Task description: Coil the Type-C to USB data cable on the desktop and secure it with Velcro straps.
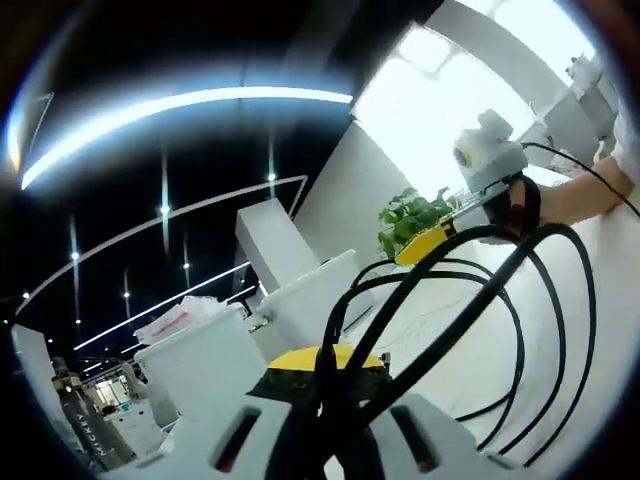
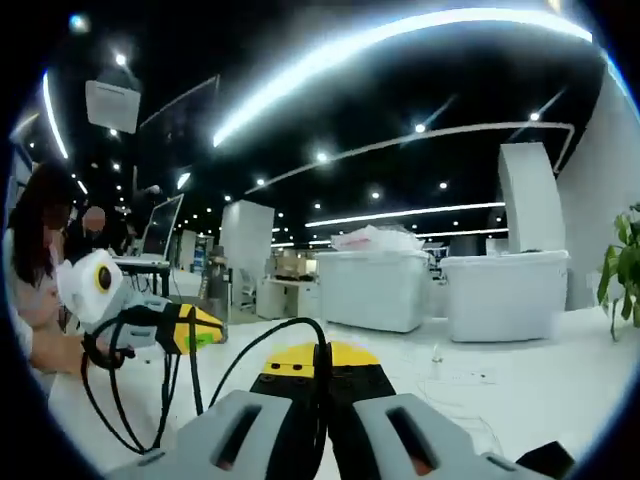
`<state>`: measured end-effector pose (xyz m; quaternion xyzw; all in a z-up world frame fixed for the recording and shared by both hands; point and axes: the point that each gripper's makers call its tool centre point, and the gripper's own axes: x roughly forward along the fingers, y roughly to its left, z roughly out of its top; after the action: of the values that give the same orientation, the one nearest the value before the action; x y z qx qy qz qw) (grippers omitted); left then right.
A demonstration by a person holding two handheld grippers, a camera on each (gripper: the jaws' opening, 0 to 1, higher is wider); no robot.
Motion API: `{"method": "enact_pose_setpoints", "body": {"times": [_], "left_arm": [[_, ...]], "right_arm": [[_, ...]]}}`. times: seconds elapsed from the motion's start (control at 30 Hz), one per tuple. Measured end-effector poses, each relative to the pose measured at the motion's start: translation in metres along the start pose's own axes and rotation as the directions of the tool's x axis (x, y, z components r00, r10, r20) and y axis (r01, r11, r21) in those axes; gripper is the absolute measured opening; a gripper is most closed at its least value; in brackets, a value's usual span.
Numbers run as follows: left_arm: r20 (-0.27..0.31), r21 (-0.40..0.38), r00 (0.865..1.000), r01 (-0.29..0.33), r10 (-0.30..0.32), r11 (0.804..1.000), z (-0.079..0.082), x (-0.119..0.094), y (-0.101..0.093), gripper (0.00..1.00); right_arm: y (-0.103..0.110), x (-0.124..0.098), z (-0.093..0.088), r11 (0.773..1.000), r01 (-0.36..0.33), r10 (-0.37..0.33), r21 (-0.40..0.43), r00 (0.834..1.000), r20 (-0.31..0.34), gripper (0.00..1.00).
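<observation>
in the left gripper view the left gripper has its grey jaws drawn together on the black cable, pinched at the yellow-and-black tips. from there several loops of the cable fan out to the right, above the white desktop, and reach the right gripper, whose yellow tip meets the top of the loops. a hand holds that gripper from the right edge.

in the right gripper view the right gripper's jaws are likewise closed on a strand of the cable, which arches left to the left gripper, where the loops hang down.

beyond stand white bins, one heaped with crumpled wrapping, a potted plant and white pillars. faint vertical lettering low at the left of the left gripper view is too blurred to read.
</observation>
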<state>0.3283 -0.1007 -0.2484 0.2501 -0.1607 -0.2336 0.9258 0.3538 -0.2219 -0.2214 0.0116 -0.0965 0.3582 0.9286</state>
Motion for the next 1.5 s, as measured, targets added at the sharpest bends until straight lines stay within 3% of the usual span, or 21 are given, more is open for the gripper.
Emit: {"method": "enact_pose_setpoints", "body": {"times": [0.13, 0.23, 0.47, 0.67, 0.73, 0.77, 0.8, 0.87, 0.93, 0.97, 1.0, 1.07, 1.13, 1.23, 1.37, 1.47, 1.5], "left_arm": [[-0.016, -0.006, 1.0, -0.014, 0.014, 1.0, -0.005, 0.0, 0.003, 0.04], [-0.024, -0.045, 1.0, -0.018, 0.017, 0.999, -0.009, 0.001, 0.005, 0.1], [-0.033, -0.063, 0.999, -0.029, 0.027, 0.998, -0.012, 0.001, 0.007, 0.16], [-0.037, -0.065, 0.999, -0.042, 0.039, 0.997, -0.013, -0.001, 0.016, 0.07], [-0.041, -0.057, 0.998, -0.056, 0.053, 0.997, -0.013, -0.002, 0.023, 0.04], [-0.04, -0.058, 0.997, -0.063, 0.061, 0.996, -0.012, -0.003, 0.027, 0.04], [-0.047, -0.04, 0.996, -0.076, 0.074, 0.996, -0.011, -0.004, 0.032, 0.04], [-0.055, 0.032, 0.993, -0.099, 0.101, 0.995, -0.007, -0.004, 0.04, 0.04], [-0.078, 0.156, 0.987, -0.127, 0.141, 0.98, -0.003, -0.002, 0.044, 0.04], [-0.089, 0.181, 0.986, -0.125, 0.143, 0.975, -0.003, -0.001, 0.043, 0.04], [-0.113, 0.22, 0.981, -0.13, 0.157, 0.967, -0.003, 0.001, 0.044, 0.04], [-0.134, 0.246, 0.977, -0.13, 0.167, 0.961, -0.002, 0.004, 0.044, 0.04], [-0.133, 0.252, 0.976, -0.133, 0.171, 0.959, 0.002, 0.008, 0.042, 0.04], [-0.152, 0.253, 0.975, -0.117, 0.159, 0.96, 0.005, 0.011, 0.037, 0.04], [-0.204, 0.272, 0.971, -0.065, 0.124, 0.96, 0.005, 0.017, 0.029, 0.04], [-0.245, 0.29, 0.967, -0.001, 0.075, 0.957, 0.003, 0.023, 0.021, 0.04], [-0.258, 0.303, 0.964, 0.019, 0.063, 0.953, 0.003, 0.024, 0.019, 0.04]], "right_arm": [[0.009, -0.004, 0.012, 0.999, -0.039, 0.037, 0.031, 0.998, 0.046, 0.01], [0.02, -0.004, 0.018, 0.994, -0.09, 0.085, 0.064, 0.994, 0.075, 0.01], [0.055, -0.01, 0.032, 0.962, -0.248, 0.231, 0.116, 0.963, 0.137, 0.01], [0.079, -0.017, 0.03, 0.903, -0.381, 0.362, 0.201, 0.924, 0.123, 0.01], [0.078, -0.015, 0.027, 0.903, -0.376, 0.361, 0.207, 0.926, 0.11, 0.01], [0.084, -0.016, 0.018, 0.893, -0.402, 0.398, 0.202, 0.915, 0.06, 0.01], [0.08, -0.014, 0.013, 0.906, -0.38, 0.382, 0.188, 0.924, 0.027, 0.02], [0.066, -0.007, 0.007, 0.958, -0.286, 0.287, 0.037, 0.958, -0.012, 0.03], [0.065, -0.006, 0.014, 0.968, -0.247, 0.248, -0.05, 0.969, 0.007, 0.06], [0.066, -0.007, 0.019, 0.968, -0.241, 0.242, -0.071, 0.97, 0.014, 0.11], [0.071, -0.008, 0.024, 0.965, -0.256, 0.257, -0.056, 0.966, 0.019, 0.18], [0.082, -0.009, 0.038, 0.956, -0.282, 0.285, -0.082, 0.958, 0.034, 0.23], [0.098, -0.008, 0.047, 0.937, -0.297, 0.308, -0.183, 0.951, 0.034, 0.24], [0.12, -0.003, 0.041, 0.899, -0.334, 0.339, -0.282, 0.94, -0.034, 0.31], [0.132, 0.004, 0.019, 0.84, -0.365, 0.34, -0.401, 0.931, -0.136, 0.39], [0.135, 0.006, 0.011, 0.837, -0.371, 0.341, -0.402, 0.929, -0.147, 0.42], [0.131, 0.008, 0.011, 0.837, -0.349, 0.316, -0.422, 0.937, -0.149, 0.42]]}}
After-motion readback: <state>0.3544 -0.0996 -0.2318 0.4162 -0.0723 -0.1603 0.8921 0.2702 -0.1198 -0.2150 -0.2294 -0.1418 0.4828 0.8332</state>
